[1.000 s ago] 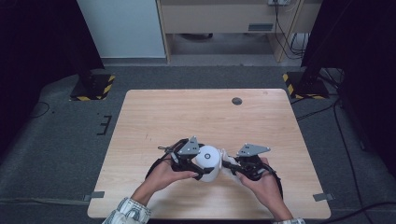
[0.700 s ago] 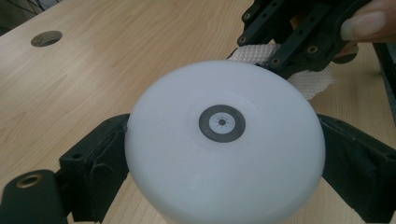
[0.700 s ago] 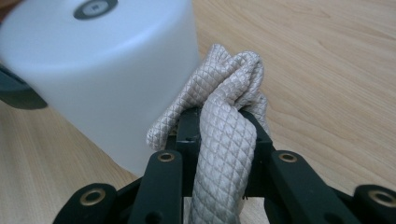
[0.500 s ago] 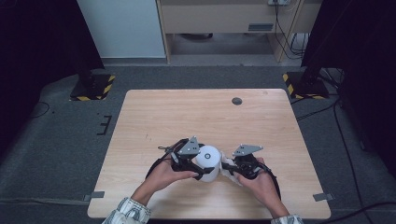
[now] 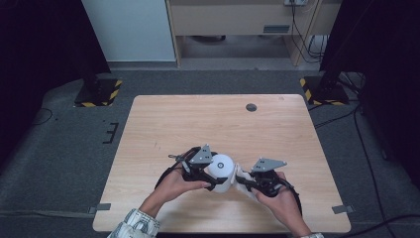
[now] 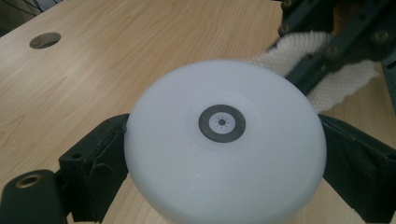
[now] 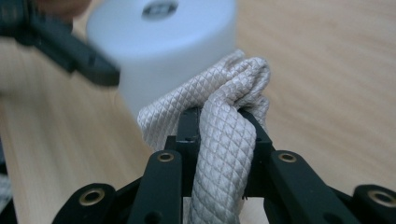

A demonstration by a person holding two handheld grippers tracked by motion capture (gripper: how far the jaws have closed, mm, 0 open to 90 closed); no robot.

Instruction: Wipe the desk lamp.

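High view: wooden table [image 5: 163,124] with a small round hole [image 5: 251,107] near its far edge. Both hands work at the near middle of the table. The left gripper [image 5: 210,174] holds a white round container [image 5: 219,168] from the left side; the right gripper [image 5: 246,180] comes in from the right with a white cloth [image 5: 241,173] bunched at its tip. Cloth lies just beside the container's right flank; whether it touches cannot be told from here. Left hand [image 5: 174,184] and right hand [image 5: 279,197] wrap the gripper bodies.

Left gripper view: container [image 6: 224,144] sits squarely between the two black jaws, one pad [image 6: 100,163] pressed on its left wall and the other on its right wall. The jaws stand wide, closed on the container's full width. Its flat white top faces the camera, with a small dark ring mark [image 6: 222,122] at centre. Beyond it, the cloth [image 6: 303,51] and the other gripper's black frame [image 6: 336,42] show at upper right, the cloth reaching the container's far rim.

Right gripper view: jaws closed tight on a fold of quilted cloth [image 7: 224,140], which runs up between the pads [image 7: 187,128] and bulges over their tips. The bunched end meets the container's [image 7: 161,46] side wall. The left gripper's jaw [image 7: 70,46] shows blurred at upper left, on the container.
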